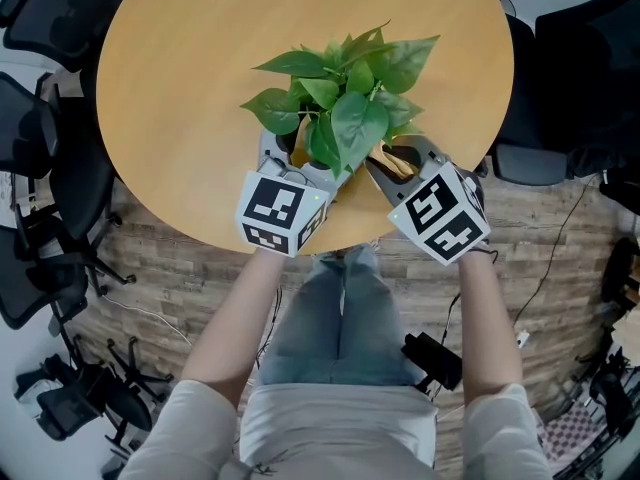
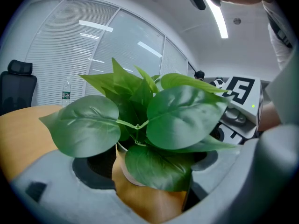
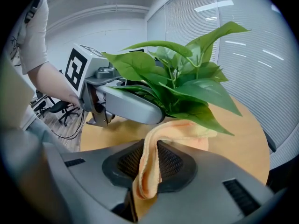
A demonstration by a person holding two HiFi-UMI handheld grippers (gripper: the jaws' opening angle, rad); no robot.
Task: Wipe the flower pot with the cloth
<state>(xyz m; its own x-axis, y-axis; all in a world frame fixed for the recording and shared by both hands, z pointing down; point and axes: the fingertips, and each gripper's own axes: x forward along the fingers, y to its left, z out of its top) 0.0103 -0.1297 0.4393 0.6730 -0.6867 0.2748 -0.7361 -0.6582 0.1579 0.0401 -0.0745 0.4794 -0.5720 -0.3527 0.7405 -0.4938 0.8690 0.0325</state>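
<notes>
The round worktop [image 1: 200, 68] has bare wood toward 12, 9 and 3 o'clock, with black chairs [image 1: 40, 148] close to its rim at 9 and 3. The flower pot [image 2: 149, 202] stands near the 6 o'clock edge, just in front of the person. The left tool [image 1: 292, 163] is closed in on the pot from both sides, under the green leaves [image 1: 345, 98]. At the pot's 3 o'clock, the right tool [image 1: 400, 163] is clamped on an orange cloth [image 3: 148, 171], which runs forward under the leaves toward the pot.
</notes>
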